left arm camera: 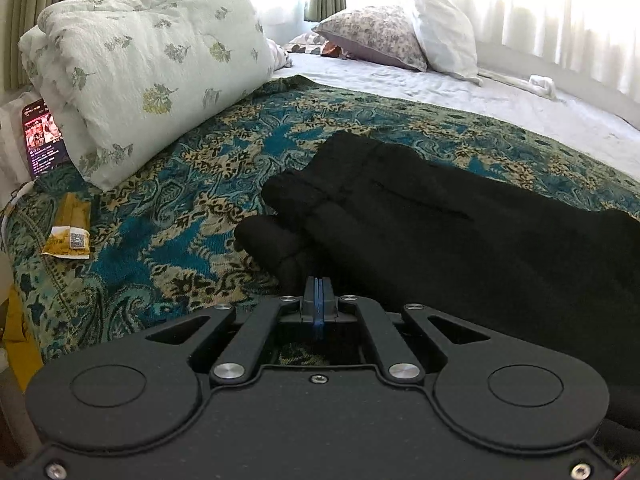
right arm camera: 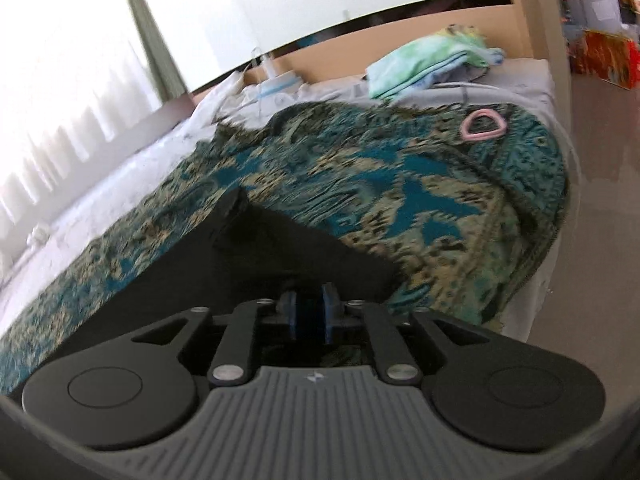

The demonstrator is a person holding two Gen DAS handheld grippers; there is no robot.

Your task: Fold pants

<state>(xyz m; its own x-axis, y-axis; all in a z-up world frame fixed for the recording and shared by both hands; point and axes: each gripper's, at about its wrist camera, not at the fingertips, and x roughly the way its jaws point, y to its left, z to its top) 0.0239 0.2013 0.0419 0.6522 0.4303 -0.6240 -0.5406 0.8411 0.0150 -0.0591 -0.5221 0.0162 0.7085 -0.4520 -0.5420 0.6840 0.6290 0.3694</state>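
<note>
Teal paisley bedspread (left arm camera: pixel 168 216) covers the bed, with a rolled floral quilt (left arm camera: pixel 148 64) and pillows (left arm camera: pixel 400 36) behind. Black pants (left arm camera: pixel 460 240) lie folded on it. One left hand-held gripper (left arm camera: pixel 317 280) has its fingers pressed together at the pants' edge. Its right counterpart, the right hand-held gripper (right arm camera: pixel 311 300), stands narrowly parted over the dark cloth; whether it pinches fabric I cannot tell.

Rolled quilt (left arm camera: pixel 148 68) crowding left bedspread (left arm camera: pixel 168 216)

A home bedroom: a bed (left arm camera: pixel 460 92) with pillows (left arm camera: pixel 380 36), a folded quilt (left arm camera: pixel 140 60), a patterned throw (left arm camera: pixel 180 200) and curtains (left arm camera: pixel 540 8) at the windows
</note>
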